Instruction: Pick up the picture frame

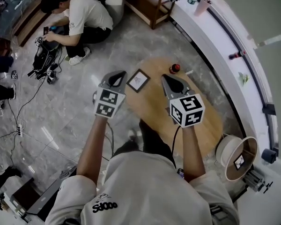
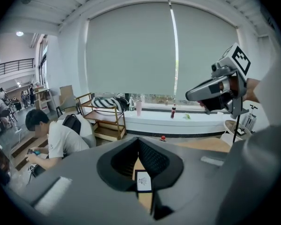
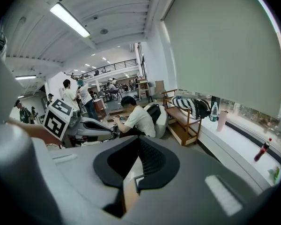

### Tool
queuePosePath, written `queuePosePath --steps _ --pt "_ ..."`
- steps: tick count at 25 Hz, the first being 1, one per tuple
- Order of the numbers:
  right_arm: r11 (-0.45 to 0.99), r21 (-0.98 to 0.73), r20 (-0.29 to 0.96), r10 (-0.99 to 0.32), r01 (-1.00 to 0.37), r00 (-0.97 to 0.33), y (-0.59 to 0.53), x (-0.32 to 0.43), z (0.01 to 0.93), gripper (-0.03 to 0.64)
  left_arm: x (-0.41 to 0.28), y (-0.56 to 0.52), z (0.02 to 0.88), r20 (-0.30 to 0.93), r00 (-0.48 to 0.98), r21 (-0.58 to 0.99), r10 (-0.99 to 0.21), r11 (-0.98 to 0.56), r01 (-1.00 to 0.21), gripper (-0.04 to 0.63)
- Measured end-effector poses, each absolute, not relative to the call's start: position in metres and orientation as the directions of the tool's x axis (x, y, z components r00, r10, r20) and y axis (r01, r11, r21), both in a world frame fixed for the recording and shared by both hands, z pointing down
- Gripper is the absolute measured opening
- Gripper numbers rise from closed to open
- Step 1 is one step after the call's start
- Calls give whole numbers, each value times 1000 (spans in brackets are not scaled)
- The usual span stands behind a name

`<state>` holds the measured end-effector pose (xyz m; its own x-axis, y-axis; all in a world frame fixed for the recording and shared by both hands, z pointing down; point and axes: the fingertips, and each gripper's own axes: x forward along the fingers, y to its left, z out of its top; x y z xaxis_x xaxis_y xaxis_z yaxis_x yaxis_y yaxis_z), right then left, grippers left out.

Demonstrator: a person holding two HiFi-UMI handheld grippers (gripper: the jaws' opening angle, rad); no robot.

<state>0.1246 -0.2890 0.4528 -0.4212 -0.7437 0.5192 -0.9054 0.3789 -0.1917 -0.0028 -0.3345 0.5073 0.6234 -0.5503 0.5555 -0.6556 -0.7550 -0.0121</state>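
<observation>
Picture frame [image 1: 138,80] lies flat on the desk [image 1: 203,125], between the left hand-held gripper [image 1: 118,77] and right hand-held gripper [image 1: 170,82], both pressed together and holding nothing, so I think one must open and reach down to its edge.

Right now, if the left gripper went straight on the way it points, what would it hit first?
Probably the picture frame lying on the wooden table; the left gripper has it in line with its jaws. Depth is unclear; the tabletop beside it could come first.
</observation>
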Motion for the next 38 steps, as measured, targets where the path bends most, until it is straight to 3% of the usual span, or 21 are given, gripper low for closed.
queuePosePath --steps 38 --pt "241 -311 771 -502 -919 -392 -356 150 725 3 29 -402 873 841 514 194 -170 -792 -579 78"
